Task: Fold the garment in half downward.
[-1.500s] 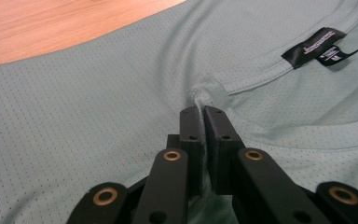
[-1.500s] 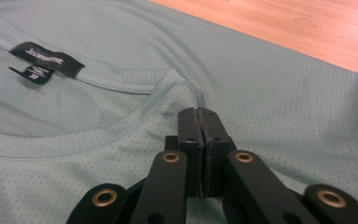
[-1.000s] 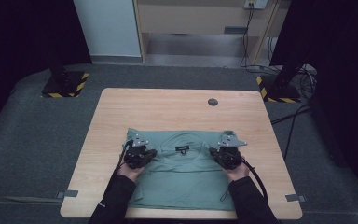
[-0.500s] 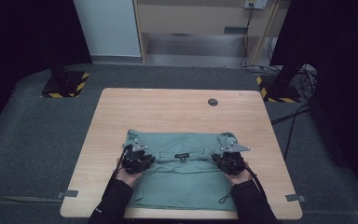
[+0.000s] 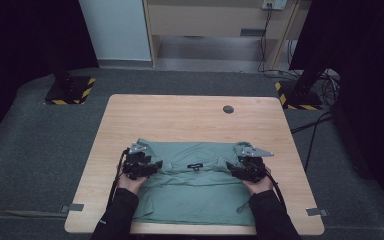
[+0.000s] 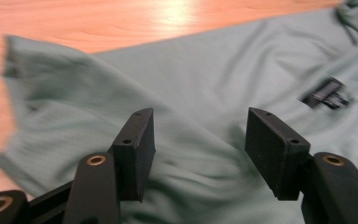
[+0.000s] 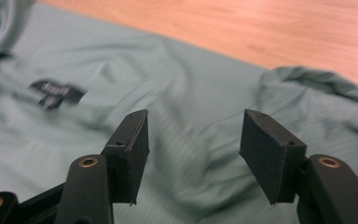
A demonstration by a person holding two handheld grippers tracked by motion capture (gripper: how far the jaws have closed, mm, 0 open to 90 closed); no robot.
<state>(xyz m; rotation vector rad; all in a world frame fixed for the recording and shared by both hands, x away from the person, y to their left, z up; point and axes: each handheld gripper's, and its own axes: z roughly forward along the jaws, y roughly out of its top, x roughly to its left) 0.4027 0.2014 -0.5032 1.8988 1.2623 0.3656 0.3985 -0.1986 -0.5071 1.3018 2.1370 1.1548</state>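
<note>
A sage-green shirt (image 5: 195, 195) lies spread on the wooden table (image 5: 180, 117), neck label (image 5: 195, 166) facing up. My left gripper (image 5: 152, 165) rests over its left shoulder and my right gripper (image 5: 235, 169) over its right shoulder. In the left gripper view the left gripper (image 6: 198, 121) is open above the shirt (image 6: 191, 79), with no fabric pinched. In the right gripper view the right gripper (image 7: 196, 121) is likewise open over the shirt (image 7: 182, 84), beside a bunched sleeve (image 7: 317, 93). Both pairs of jaws have just been opening.
Bare wood runs behind the shirt to the far edge, with a round cable hole (image 5: 228, 109) at the back right. Grey carpet surrounds the table. Two stand feet with yellow-black tape (image 5: 70, 90) (image 5: 300, 95) flank the far corners.
My left gripper has slid a little to the left along the shirt. My right gripper has stayed almost in place. The shirt lies as it did.
</note>
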